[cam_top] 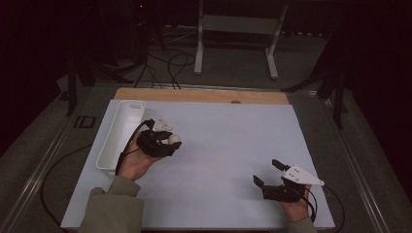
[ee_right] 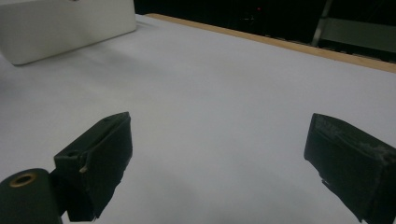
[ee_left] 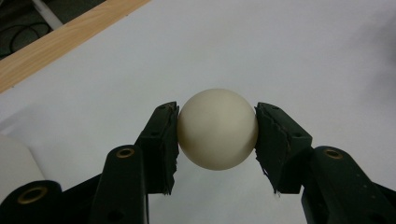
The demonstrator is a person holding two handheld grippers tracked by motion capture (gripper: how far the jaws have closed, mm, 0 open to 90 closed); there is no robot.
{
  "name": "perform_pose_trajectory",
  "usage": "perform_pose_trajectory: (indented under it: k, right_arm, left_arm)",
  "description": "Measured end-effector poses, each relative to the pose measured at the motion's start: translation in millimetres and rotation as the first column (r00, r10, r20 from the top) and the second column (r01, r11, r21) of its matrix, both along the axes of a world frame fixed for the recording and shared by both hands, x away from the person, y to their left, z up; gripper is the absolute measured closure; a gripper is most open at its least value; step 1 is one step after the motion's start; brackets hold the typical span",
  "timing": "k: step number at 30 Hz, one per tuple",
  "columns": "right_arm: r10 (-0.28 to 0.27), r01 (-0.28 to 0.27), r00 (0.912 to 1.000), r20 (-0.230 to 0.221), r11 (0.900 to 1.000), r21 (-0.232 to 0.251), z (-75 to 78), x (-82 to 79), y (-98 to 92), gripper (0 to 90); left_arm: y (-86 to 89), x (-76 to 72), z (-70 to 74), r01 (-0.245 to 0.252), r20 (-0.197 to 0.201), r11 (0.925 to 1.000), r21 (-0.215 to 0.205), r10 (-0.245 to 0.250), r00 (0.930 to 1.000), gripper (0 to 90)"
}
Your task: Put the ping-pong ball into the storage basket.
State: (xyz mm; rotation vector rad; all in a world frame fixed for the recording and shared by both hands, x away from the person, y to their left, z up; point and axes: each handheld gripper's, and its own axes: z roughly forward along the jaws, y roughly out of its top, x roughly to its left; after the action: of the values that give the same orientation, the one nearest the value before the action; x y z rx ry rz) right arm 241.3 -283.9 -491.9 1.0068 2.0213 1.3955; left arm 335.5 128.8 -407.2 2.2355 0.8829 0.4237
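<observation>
A cream-white ball (ee_left: pixel 217 129) sits pinched between the two black jaws of my left gripper (ee_left: pixel 217 135), just above the white table sheet. From the high view the same ball (cam_top: pixel 174 139) shows at the tip of the left gripper (cam_top: pixel 171 137), right beside the white bin (cam_top: pixel 121 132). My right gripper (cam_top: pixel 268 173) rests low at the front right of the sheet, its jaws wide apart. Nothing lies between the right gripper's fingers (ee_right: pixel 100 158); bare white sheet shows in the gap.
A long white rectangular bin stands along the left edge of the white sheet (cam_top: pixel 228 145); its side wall (ee_right: pixel 65 25) shows far off in the right gripper view. A wooden strip (cam_top: pixel 199 95) borders the far edge. Cables and a metal stand lie on the floor beyond.
</observation>
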Motion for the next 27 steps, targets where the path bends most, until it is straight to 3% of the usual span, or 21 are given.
perform_pose_trajectory:
  k: [27]
  right_arm:
    - [-0.001,0.001,1.0,0.0,1.0,0.001,0.1,-0.1,0.0,7.4]
  left_arm:
    - [13.8,-1.2,5.6,-0.009,0.019,1.0,-0.002,0.009,0.9998,51.4]
